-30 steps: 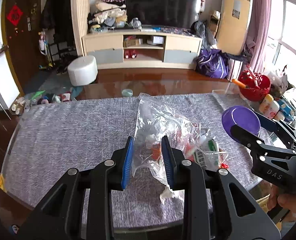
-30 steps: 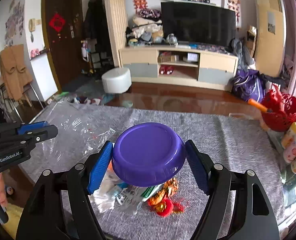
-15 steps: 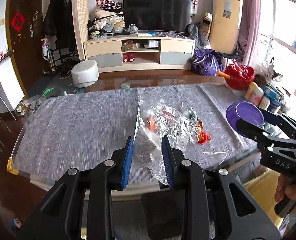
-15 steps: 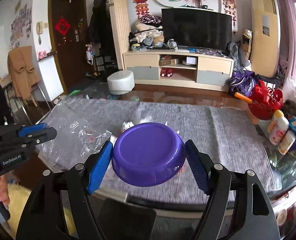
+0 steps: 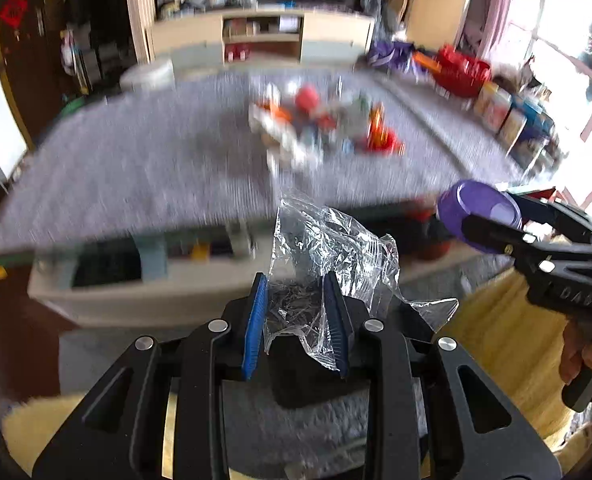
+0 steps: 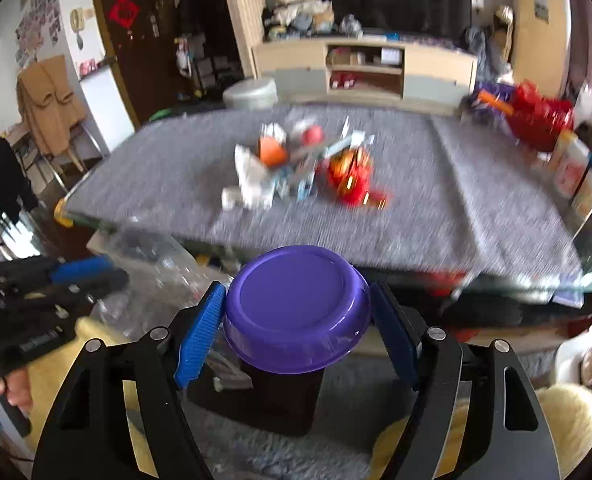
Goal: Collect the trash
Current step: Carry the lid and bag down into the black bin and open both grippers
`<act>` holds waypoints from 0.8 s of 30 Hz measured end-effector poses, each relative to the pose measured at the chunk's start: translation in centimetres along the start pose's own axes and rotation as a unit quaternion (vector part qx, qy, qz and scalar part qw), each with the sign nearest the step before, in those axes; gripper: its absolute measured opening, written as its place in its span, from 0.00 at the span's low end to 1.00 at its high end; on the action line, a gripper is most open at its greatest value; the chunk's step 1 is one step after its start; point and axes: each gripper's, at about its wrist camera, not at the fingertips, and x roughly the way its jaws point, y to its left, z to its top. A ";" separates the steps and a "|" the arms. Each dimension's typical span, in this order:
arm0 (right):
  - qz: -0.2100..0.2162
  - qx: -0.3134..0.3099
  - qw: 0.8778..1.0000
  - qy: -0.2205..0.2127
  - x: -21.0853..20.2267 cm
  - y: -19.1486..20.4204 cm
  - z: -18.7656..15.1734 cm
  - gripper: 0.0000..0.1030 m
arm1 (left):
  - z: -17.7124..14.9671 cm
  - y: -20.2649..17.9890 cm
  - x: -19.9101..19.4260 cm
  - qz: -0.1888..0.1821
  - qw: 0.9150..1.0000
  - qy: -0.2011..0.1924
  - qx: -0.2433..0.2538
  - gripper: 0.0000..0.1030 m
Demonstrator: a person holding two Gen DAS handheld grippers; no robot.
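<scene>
My left gripper [image 5: 295,320] is shut on a crumpled clear plastic bag [image 5: 328,248], held off the table's near edge above a black bin [image 5: 296,376]. My right gripper [image 6: 296,320] is shut on an upturned purple bowl [image 6: 296,308], held above the same black bin [image 6: 256,396]. It also shows in the left wrist view [image 5: 478,216] at the right. A pile of trash [image 6: 296,164], with wrappers, an orange piece and a red ornament, lies loose on the grey table cloth [image 6: 436,208]. The pile also shows blurred in the left wrist view [image 5: 320,128].
Bottles and boxes [image 6: 580,168] stand along the table's right edge, with a red basket [image 6: 540,120] behind. A TV cabinet [image 6: 368,68] and a white stool [image 6: 250,94] stand beyond the table. Yellow fluffy cushions [image 5: 508,328] and a grey rug [image 6: 296,448] lie below.
Both grippers have pulled back and down off the table. The bag has come away from the trash, which now lies bare on the cloth. The bowl has stayed in the right gripper.
</scene>
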 end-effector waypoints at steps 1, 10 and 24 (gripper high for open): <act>0.003 0.002 1.000 0.011 0.7 0.1 -0.6 0.73 | -0.5 0.1 0.9 0.000 1.000 0.011 -0.001 0.27; 0.037 0.043 0.993 0.101 7.6 -0.1 -4.8 0.73 | -4.5 0.3 8.1 -0.016 0.995 0.097 -0.013 0.27; 0.045 0.072 0.984 0.158 12.8 -0.9 -5.8 0.77 | -6.3 0.7 13.0 -0.029 0.986 0.164 -0.024 0.43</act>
